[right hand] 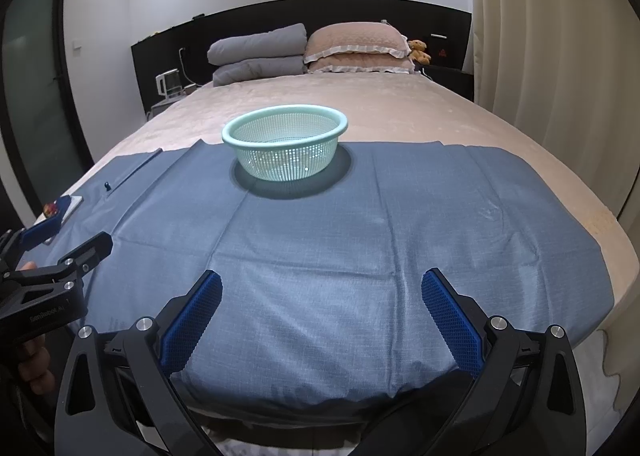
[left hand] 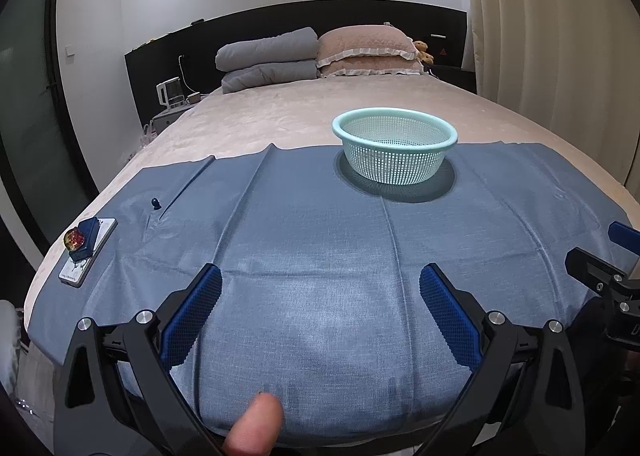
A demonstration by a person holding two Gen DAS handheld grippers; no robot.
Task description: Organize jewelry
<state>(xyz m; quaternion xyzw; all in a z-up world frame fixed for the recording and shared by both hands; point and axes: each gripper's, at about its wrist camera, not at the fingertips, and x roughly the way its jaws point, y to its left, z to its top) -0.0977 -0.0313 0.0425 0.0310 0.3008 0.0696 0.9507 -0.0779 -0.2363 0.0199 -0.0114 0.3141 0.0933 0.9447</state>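
Note:
A pale green mesh basket [left hand: 394,149] [right hand: 285,145] stands on the far part of a blue cloth [left hand: 320,240] [right hand: 340,223] spread over the bed. At the cloth's left edge a small blue box [left hand: 86,236] [right hand: 61,203] rests on a white card [left hand: 90,252], with a red and gold ornament [left hand: 74,238] [right hand: 51,209] against it. A tiny dark blue piece [left hand: 155,203] [right hand: 107,185] lies beyond the box. My left gripper [left hand: 320,298] hovers open over the near cloth, holding nothing. My right gripper [right hand: 322,298] is open and empty too, to the right of the left one.
The bed [left hand: 312,111] runs back to grey and pink pillows [left hand: 316,51] and a dark headboard. A nightstand with a white kettle [left hand: 170,91] stands at the far left. Curtains [right hand: 560,55] hang on the right. A thumb [left hand: 256,430] shows at the bottom.

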